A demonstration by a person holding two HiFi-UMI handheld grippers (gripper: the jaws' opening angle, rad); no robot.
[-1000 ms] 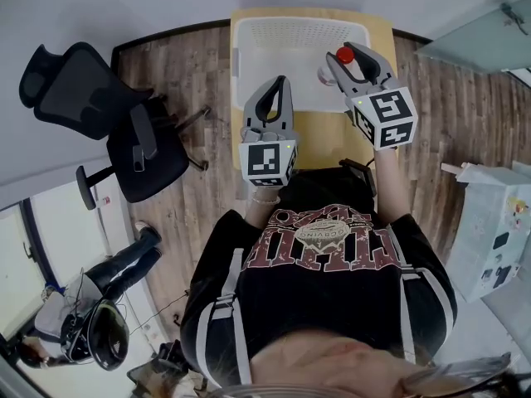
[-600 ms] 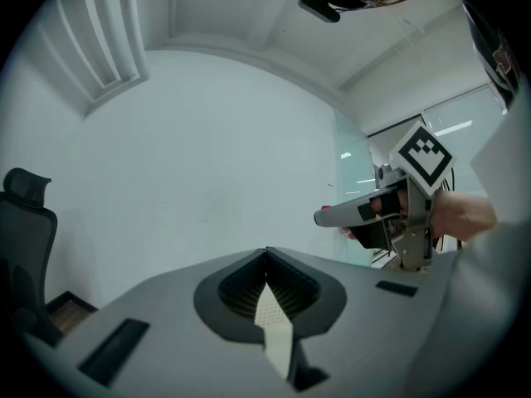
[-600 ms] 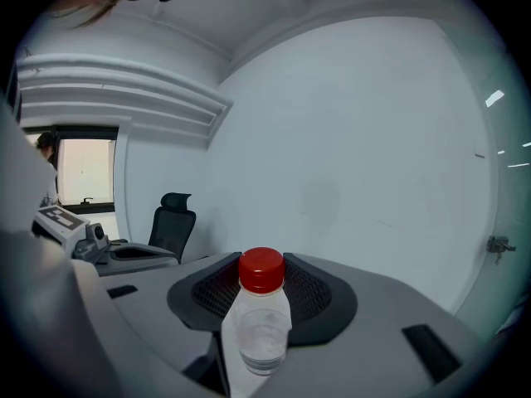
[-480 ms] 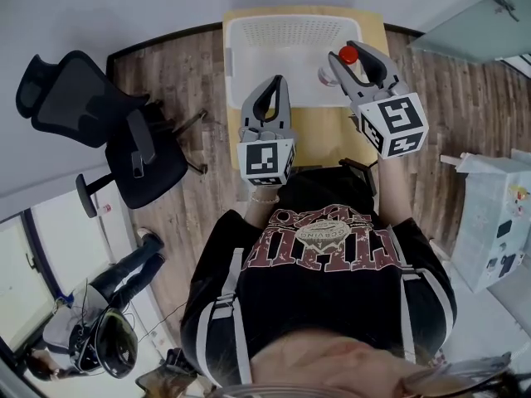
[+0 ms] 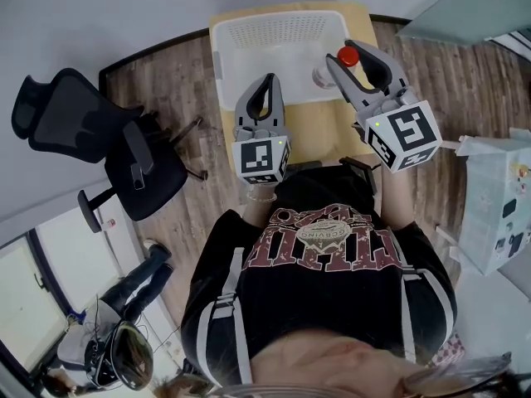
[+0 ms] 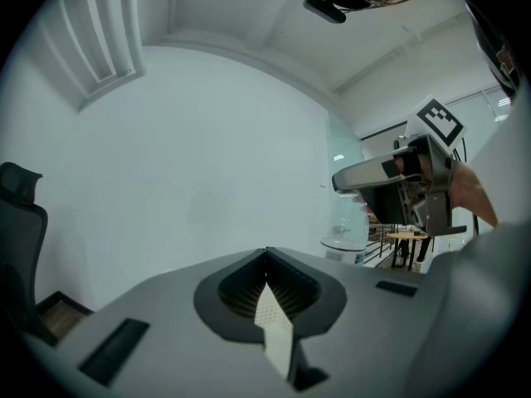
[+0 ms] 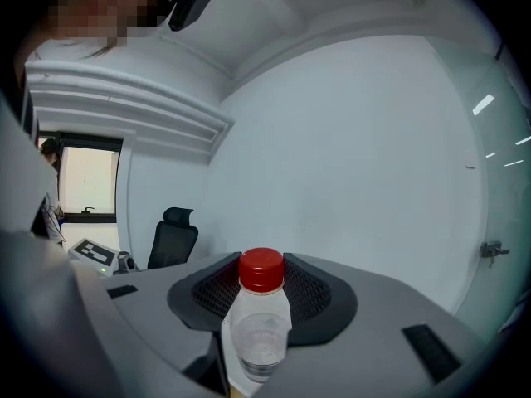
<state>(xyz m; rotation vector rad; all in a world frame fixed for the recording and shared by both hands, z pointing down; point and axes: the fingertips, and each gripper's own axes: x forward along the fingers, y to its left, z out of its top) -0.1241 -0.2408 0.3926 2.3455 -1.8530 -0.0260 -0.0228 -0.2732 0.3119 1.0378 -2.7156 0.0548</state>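
Black mesh and plastic make up the office chair [image 5: 91, 148] standing off to the left on the wood floor. Next along, the left gripper [image 5: 270, 83] hangs in the air with its jaws pressed together on nothing; the left gripper view shows them meeting in front of a bare wall. Beyond it a white perforated basket [image 5: 249, 65] sits on the small wooden table [image 5: 311, 131].

Over the basket's right side, the right gripper [image 5: 348, 56] is clamped on a clear plastic bottle [image 7: 261, 326] with a red cap [image 7: 262, 270]. The bottle is held off every surface, raised above the basket and table. Its long axis runs roughly vertical, with the cap pointing up and the base hanging down below the jaws.

From where I stand, the risk is a slip. The wall looks smooth and thin, and the jaws grip only a narrow band of it. Any easing of the squeeze, or a quick swing, could let it tip or drop. A bump against the basket rim could twist it out, and it might roll off the table. A white cabinet [image 5: 498, 214] stands at the far right.
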